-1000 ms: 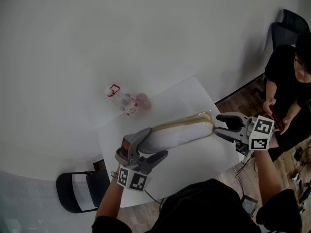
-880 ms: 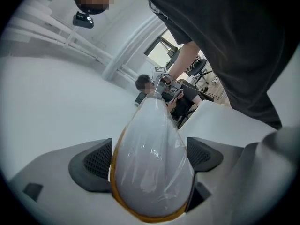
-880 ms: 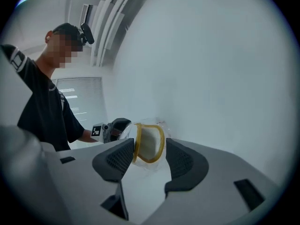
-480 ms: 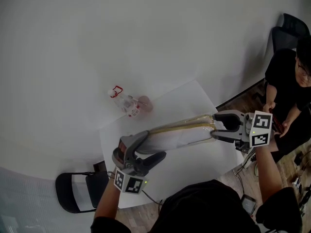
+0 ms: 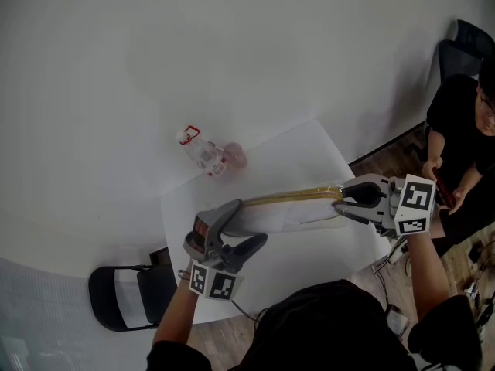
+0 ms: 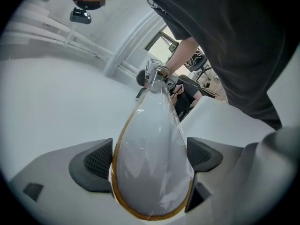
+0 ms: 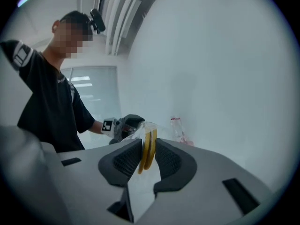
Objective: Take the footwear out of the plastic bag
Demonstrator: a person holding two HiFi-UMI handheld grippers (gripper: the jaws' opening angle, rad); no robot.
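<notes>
We've got 2 grippers on 1 load. L gripper (image 5: 249, 224) has its jaws clamped on the wide, rounded end of the footwear (image 5: 282, 212), 1 pad on each side, pressing through the clear plastic bag (image 6: 154, 107) that wraps it. R gripper (image 5: 343, 202) is at the opposite, narrow end. Its jaws have just been closing and now pinch 2 yellow rims (image 7: 149, 149) standing side by side on edge btwn the pads, w/ bag film round them. So the footwear is inside the bag, stretched nearly level from one gripper to the other, pale grey-white w/ an amber edge. It hangs over the near half of the white table (image 5: 309, 149); we can't tell if it touches the top. Farther back on the table, near the left corner & well apart from the load, lies 1 small clear packet w/ red bits (image 5: 207, 154). Off the table we count 2 dark chairs: 1 below the near left corner (image 5: 124, 300), 1 at the far right (image 5: 468, 41). 1 other person in black (image 5: 464, 130) sits at the right, near that chair.
</notes>
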